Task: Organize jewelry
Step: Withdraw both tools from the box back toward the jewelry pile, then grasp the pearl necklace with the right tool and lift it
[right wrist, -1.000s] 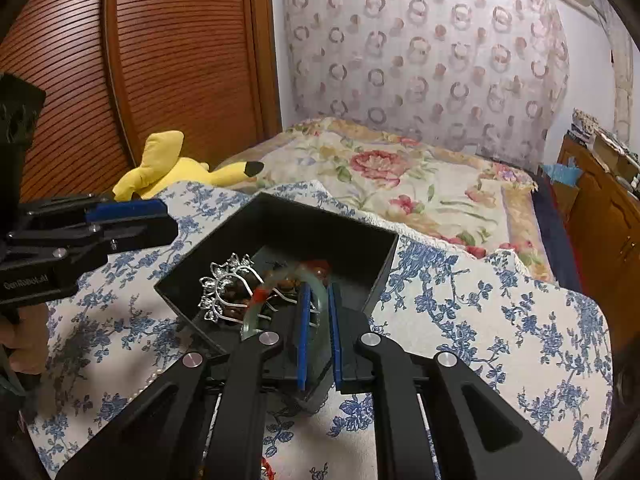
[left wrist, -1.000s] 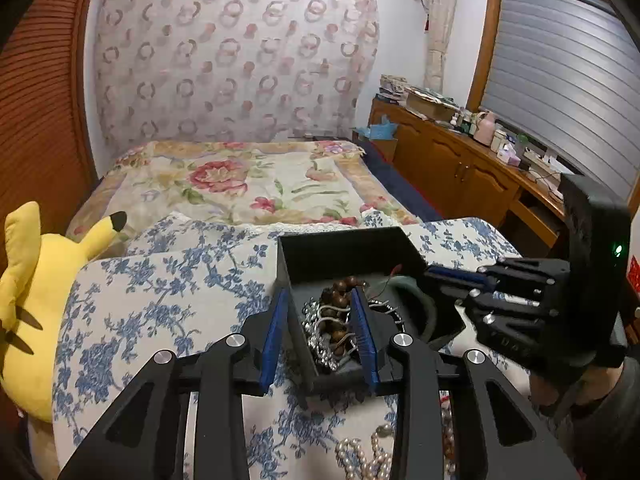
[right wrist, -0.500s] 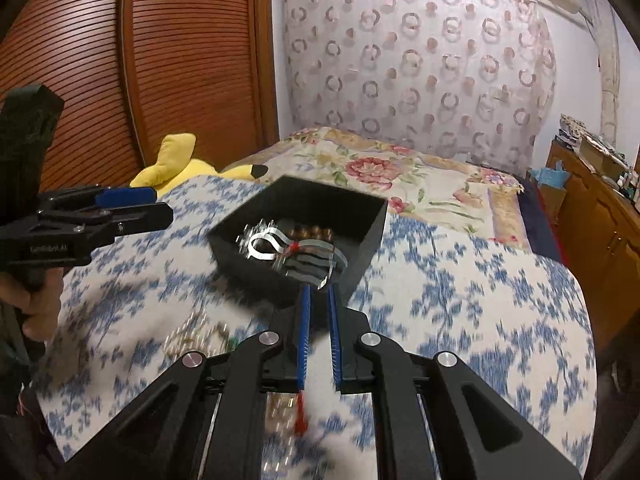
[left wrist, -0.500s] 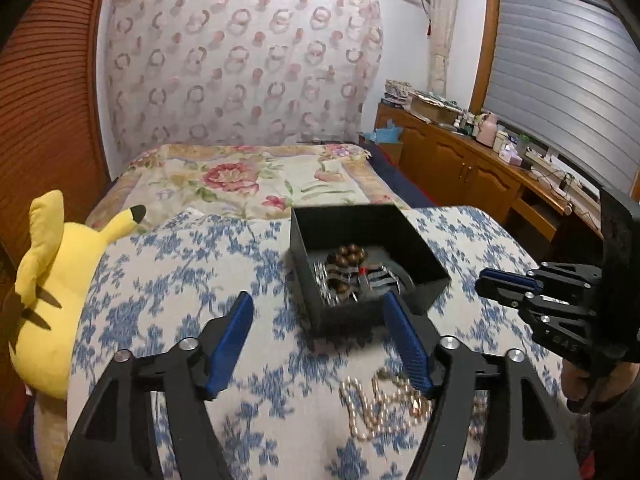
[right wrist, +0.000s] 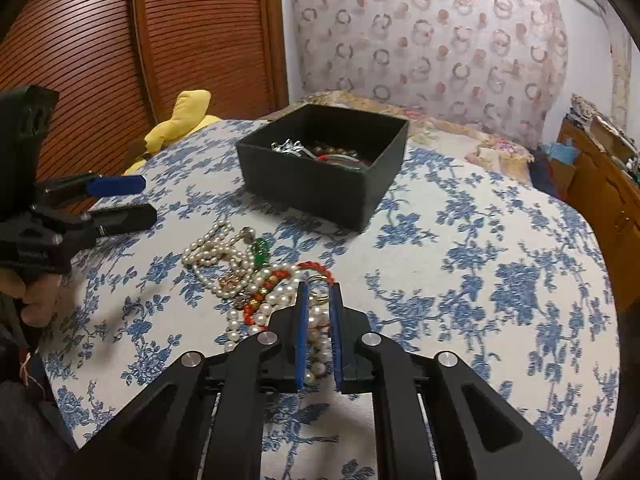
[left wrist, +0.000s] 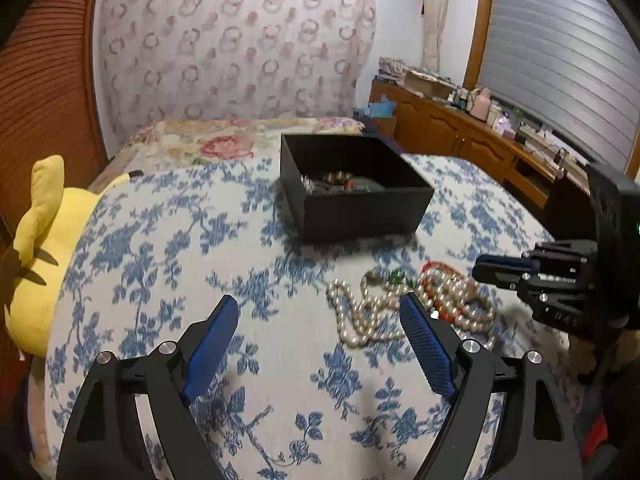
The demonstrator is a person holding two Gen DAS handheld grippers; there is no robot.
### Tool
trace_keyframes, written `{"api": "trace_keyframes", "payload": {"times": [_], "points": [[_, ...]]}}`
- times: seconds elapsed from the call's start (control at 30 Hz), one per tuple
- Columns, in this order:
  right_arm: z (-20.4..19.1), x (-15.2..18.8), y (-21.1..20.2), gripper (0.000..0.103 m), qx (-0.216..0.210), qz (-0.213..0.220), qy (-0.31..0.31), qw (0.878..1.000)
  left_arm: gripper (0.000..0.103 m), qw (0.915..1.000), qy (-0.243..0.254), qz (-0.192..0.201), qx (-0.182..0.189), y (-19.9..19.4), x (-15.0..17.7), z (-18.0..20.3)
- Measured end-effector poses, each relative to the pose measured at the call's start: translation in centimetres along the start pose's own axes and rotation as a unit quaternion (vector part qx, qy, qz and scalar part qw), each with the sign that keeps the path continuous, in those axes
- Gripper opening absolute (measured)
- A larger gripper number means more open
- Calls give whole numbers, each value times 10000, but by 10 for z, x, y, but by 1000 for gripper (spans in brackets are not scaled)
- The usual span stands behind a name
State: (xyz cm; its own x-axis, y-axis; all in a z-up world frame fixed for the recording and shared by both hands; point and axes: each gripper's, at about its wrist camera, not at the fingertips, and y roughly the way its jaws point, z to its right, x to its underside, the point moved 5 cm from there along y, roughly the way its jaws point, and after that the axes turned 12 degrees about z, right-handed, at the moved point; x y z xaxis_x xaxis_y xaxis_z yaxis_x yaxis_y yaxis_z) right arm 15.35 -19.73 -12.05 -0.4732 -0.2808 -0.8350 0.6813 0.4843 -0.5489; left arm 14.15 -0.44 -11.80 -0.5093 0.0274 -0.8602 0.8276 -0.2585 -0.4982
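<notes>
A black open box (left wrist: 356, 188) (right wrist: 324, 164) stands on the blue-flowered tablecloth and holds a silver tiara, brown beads and a bangle. A tangle of pearl and red bead necklaces (left wrist: 408, 304) (right wrist: 256, 280) lies in front of it. My left gripper (left wrist: 320, 320) is wide open and empty, low over the cloth just left of the pile. My right gripper (right wrist: 319, 300) hovers over the near end of the pile, its jaws a narrow gap apart with pearls visible between them; it also shows in the left wrist view (left wrist: 504, 272).
A yellow plush toy (left wrist: 36, 248) (right wrist: 180, 120) lies at the table's left edge. A bed with a floral cover (left wrist: 224, 140) is behind the table. A wooden sideboard (left wrist: 472, 140) runs along the right wall.
Both grippers have pulled back from the box toward the near side of the table. The left gripper opened wide. The bangle the right gripper was holding over the box now lies in the box.
</notes>
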Motion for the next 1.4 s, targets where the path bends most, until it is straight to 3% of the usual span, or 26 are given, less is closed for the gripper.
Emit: {"api": "trace_keyframes", "payload": {"times": [0.07,0.43,0.63,0.77,0.83,0.87,1.4], "points": [[-4,-1,4,22,-50,-33,-28,10000,81,10000,19,-83,-14,2,6,-1],[-16,5,15,23,-104,-322,-247,9991,95,9981,225,-523,-246,21,24,-7],[-20,7,14,28,-87,-387,-431,9983,95,9958,444,-756,-271,28,30,0],[-22,8,13,27,-60,-419,-586,9974,95,9953,459,-806,-287,30,32,0],[-21,9,12,16,-24,-410,-632,9972,95,9950,443,-844,-290,31,33,-1],[-20,9,11,16,-33,-406,-618,9973,95,9948,435,-871,-299,31,33,-1],[1,-25,-44,16,-110,489,-97,9987,95,9939,525,-905,-341,34,34,2]]}}
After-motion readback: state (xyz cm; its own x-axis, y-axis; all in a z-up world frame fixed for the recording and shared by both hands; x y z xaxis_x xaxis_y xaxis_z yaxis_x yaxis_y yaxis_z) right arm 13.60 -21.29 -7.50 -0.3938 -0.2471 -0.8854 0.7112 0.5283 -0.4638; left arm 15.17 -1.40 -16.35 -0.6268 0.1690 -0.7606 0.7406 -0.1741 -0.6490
